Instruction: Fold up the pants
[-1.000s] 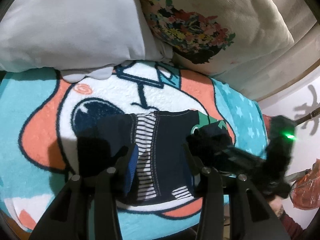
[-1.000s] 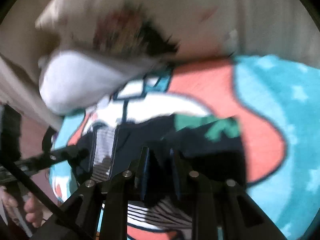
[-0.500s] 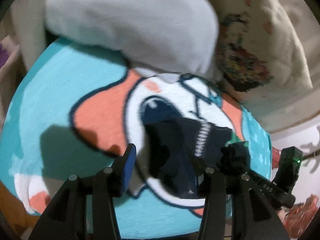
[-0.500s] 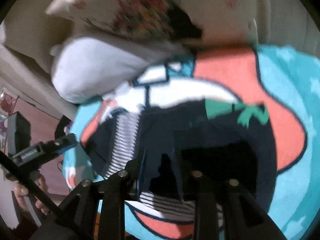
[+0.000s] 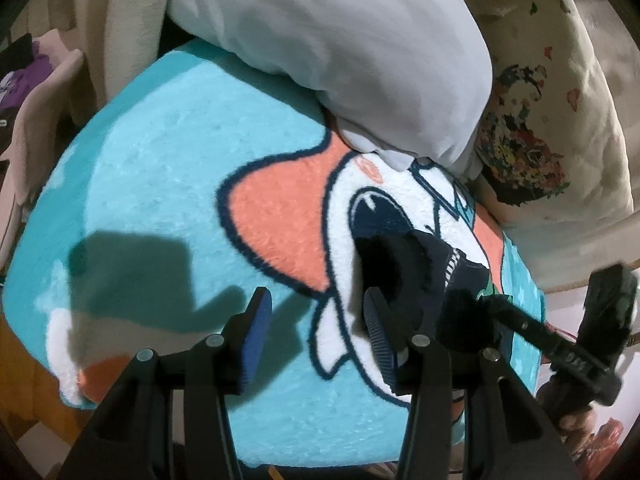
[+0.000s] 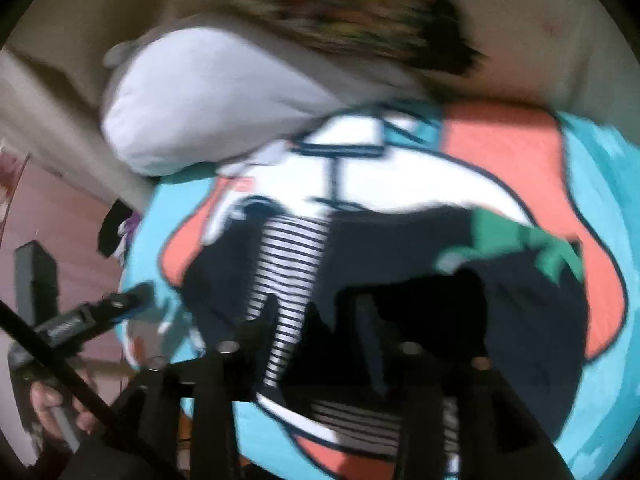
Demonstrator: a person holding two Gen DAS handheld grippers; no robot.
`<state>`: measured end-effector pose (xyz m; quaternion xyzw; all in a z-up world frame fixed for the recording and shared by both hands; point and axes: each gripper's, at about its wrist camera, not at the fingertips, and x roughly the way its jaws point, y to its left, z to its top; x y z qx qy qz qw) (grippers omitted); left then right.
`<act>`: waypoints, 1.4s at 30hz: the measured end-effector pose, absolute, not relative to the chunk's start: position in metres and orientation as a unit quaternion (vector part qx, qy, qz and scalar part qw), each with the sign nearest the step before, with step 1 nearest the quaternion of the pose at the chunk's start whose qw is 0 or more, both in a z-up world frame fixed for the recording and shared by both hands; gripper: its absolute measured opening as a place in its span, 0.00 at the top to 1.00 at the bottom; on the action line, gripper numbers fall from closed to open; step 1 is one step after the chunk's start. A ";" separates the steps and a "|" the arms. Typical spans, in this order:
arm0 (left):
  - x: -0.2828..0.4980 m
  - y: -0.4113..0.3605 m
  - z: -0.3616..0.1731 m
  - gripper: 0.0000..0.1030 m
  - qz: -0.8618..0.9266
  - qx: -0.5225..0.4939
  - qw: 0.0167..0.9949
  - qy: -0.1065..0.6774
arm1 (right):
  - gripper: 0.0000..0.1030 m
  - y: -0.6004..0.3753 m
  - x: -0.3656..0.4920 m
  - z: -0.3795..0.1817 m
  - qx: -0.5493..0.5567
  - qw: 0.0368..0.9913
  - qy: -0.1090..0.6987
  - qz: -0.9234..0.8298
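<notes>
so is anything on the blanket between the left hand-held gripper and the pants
Nothing visible. In the left wrist view the left hand-held gripper hangs open over bare blanket, and the dark pants lie right at its right-hand fingertip. The white pillow sits further back, and the right hand-held gripper is beyond the pants.

Both wrist cameras look steeply down along their fingers, close over the blanket. The left view shows the pants at 3 o'clock; the right has them centred. Both share the white pillow at 12.
</notes>
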<state>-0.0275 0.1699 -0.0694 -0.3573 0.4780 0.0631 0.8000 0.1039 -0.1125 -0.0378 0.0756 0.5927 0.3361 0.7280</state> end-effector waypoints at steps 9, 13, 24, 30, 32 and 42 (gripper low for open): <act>-0.049 0.181 -0.078 0.54 0.076 -0.364 0.799 0.473 | 0.32 0.002 0.109 -0.051 -0.021 0.682 0.642 0.349; -0.058 0.183 -0.084 0.54 0.074 -0.374 0.794 0.473 | 0.28 0.035 0.103 -0.068 -0.103 0.684 0.651 0.313; -0.047 0.164 -0.090 0.53 0.021 -0.382 0.789 0.480 | 0.72 0.036 0.094 -0.072 -0.168 0.702 0.623 0.301; -0.012 0.134 -0.087 0.48 -0.057 -0.364 0.798 0.476 | 0.73 0.003 0.105 -0.061 -0.072 0.698 0.635 0.323; -0.001 0.125 -0.084 0.48 -0.070 -0.349 0.806 0.473 | 0.73 -0.007 0.109 -0.058 -0.043 0.694 0.640 0.326; 0.033 0.091 -0.076 0.86 -0.132 -0.331 0.799 0.485 | 0.74 -0.033 0.120 -0.040 0.025 0.691 0.640 0.336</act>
